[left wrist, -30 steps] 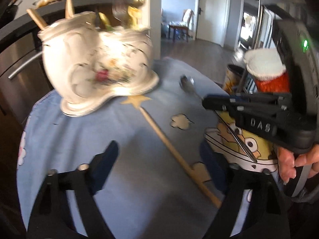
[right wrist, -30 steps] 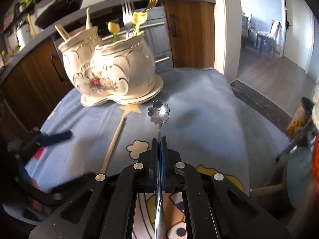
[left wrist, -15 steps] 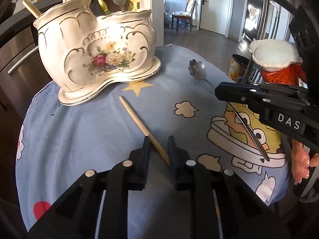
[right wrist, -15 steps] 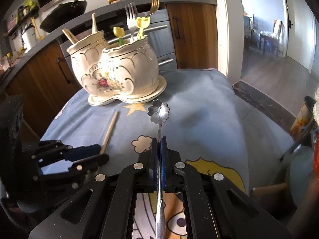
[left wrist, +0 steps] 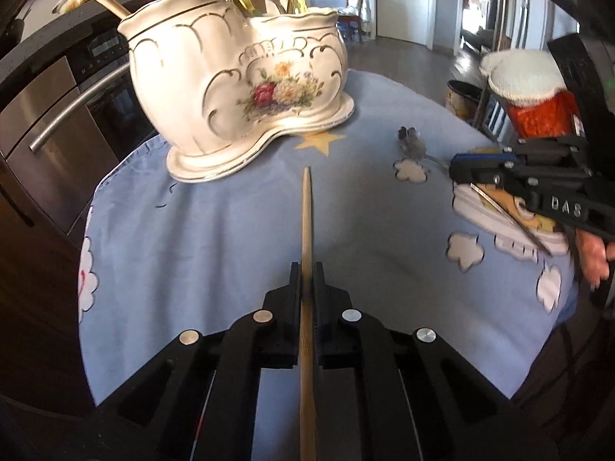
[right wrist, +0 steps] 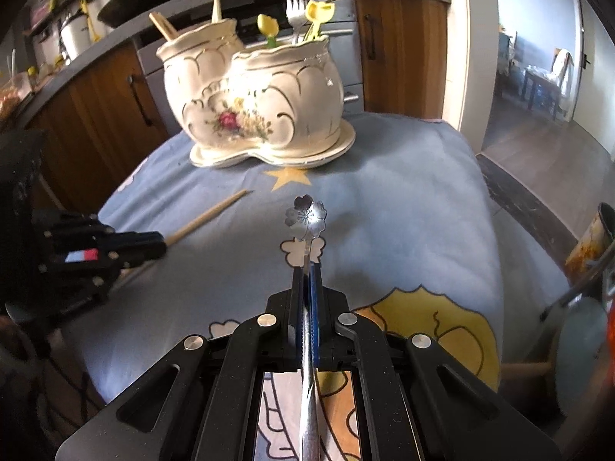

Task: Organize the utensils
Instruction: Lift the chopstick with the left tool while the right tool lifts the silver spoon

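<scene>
A: What did the left gripper [left wrist: 306, 274] hold?
B: Its jaws were clamped on a chopstick [left wrist: 306, 207] pointing toward the far holder [left wrist: 238, 77].
A: And the right gripper [right wrist: 306, 274]?
B: Pinched on a flower spoon [right wrist: 306, 217], right of the chopstick.

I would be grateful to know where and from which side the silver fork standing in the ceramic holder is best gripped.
Grip the silver fork at the neck just below its tines, coming from above. It stands upright in the ceramic holder with the tines up; the handle is hidden inside, so only that top part is free. Keep clear of the yellow picks close beside it.
</scene>
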A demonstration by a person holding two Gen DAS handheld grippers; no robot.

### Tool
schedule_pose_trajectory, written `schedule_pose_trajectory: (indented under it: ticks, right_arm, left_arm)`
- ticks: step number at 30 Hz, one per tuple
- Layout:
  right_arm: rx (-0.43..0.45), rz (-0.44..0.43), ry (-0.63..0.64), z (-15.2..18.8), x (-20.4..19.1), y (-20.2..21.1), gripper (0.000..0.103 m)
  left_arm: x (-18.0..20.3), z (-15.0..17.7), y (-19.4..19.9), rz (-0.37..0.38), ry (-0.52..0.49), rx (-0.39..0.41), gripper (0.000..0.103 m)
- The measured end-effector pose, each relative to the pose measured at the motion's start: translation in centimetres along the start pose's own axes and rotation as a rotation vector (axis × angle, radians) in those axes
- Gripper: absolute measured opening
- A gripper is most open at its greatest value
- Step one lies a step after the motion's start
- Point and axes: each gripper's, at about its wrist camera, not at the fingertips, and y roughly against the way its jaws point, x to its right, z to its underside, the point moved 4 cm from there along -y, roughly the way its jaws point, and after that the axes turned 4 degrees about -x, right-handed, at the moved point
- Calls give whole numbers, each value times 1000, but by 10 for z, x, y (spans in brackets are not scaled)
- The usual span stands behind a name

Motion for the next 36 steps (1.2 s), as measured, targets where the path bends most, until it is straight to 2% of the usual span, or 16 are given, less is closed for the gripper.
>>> schedule_pose_trajectory:
  ticks: [14,16,18,22,31,34,36]
  right_arm:
    - [-84,13,57,9,-9,-6,4]
    - [-88,15,57,10,-9,-5,7]
    - [-94,13,58,11,-9,-4,15]
    - [-102,22,71,13,-10,-3,16]
    - [-104,24,85,12,-10,-4,15]
    - [-97,22,83,11,-10,-4,11]
    - [-93,12,81,11,-10,-4,4]
  left_arm:
    - [-10,13,-2,37,12,-41,7]
    - [-12,14,-1,43,20,-41,8]
    - [-14,15,-2,45,26,-40,10]
    - [-15,14,-2,50,35,-40,13]
    - [-17,13,-5,66,47,-28,14]
    - [-17,13,-4,68,49,-27,14]
    - [-17,13,-4,73,49,-24,13]
